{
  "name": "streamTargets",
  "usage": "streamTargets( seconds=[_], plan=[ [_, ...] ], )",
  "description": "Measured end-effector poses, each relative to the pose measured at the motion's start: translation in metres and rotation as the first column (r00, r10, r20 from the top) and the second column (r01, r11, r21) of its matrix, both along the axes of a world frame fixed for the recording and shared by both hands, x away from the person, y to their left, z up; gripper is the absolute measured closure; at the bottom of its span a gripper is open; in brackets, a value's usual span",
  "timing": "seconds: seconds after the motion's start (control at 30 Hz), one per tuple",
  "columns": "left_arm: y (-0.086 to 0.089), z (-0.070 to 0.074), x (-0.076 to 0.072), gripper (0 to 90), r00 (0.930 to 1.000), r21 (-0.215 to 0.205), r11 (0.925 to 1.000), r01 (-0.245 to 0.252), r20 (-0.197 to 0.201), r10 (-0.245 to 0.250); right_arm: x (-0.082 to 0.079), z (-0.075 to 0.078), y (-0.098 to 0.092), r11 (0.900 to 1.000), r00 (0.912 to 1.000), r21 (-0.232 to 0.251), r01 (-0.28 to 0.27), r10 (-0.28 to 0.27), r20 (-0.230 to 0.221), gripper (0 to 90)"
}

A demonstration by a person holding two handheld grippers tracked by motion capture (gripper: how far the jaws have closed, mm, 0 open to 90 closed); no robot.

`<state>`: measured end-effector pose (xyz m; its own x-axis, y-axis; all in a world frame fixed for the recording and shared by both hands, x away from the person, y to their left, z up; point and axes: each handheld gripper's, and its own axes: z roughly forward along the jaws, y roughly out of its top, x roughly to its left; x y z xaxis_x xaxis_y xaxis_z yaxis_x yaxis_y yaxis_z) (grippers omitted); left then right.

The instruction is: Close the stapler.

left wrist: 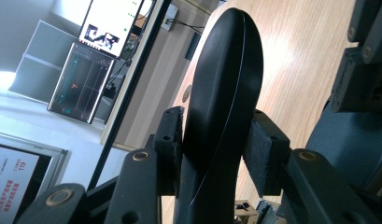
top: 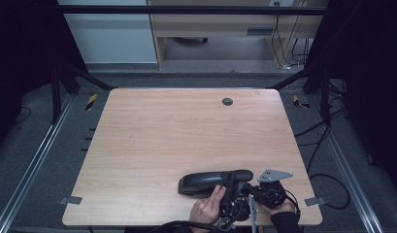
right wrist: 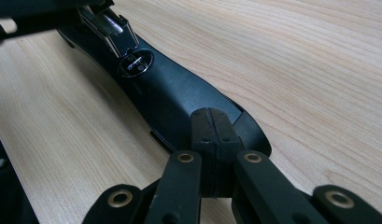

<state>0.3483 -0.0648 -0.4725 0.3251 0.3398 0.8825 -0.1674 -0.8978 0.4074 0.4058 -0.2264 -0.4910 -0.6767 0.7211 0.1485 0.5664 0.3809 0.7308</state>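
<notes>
A black stapler (top: 215, 181) lies near the surface's (top: 186, 131) front edge; the left tongs (left wrist: 216, 144) clamp its body to steady it; the right tongs (right wrist: 214, 140), clenched empty, press its rear end.

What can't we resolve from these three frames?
- High view: the stapler near end, covered by the left gripper and right gripper.
- Left gripper view: the stapler's base, behind its own top arm clamped between the jaws.
- Right gripper view: the stapler's far end, cut off by the top edge; the jaws are together, but contact with the stapler is unclear.
</notes>
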Motion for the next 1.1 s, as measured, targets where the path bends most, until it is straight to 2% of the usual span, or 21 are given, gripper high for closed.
streamTargets(
  seconds=[0.33,0.6,0.77,1.0,1.1],
  plan=[
    [-0.002,-0.005,0.0,59.1,1.0,0.026,0.9997,0.004,0.003,-0.004,0.0,0.0,0.0,1.0,1.0,0.004,0.0,0.0,-0.004,90.0],
    [-0.005,-0.011,0.0,58.5,0.9997,0.061,0.9981,-0.004,0.025,0.002,0.0,0.0,0.0,1.0,1.0,0.005,-0.002,0.002,-0.002,90.0],
    [-0.005,-0.012,0.0,58.5,0.9997,0.054,0.9985,0.002,0.025,-0.003,0.0,0.0,-0.001,1.0,1.0,0.008,-0.002,0.002,-0.005,90.0],
    [-0.004,-0.01,0.002,56.1,0.9999,0.047,0.9989,0.005,-0.013,-0.005,0.001,0.0,-0.001,1.0,1.0,0.008,-0.003,0.003,-0.001,90.0],
    [-0.003,-0.007,0.001,50.9,0.9996,0.037,0.9992,0.014,-0.027,-0.013,0.001,0.0,-0.001,1.0,1.0,0.008,-0.001,0.001,-0.003,90.0]
  ],
)
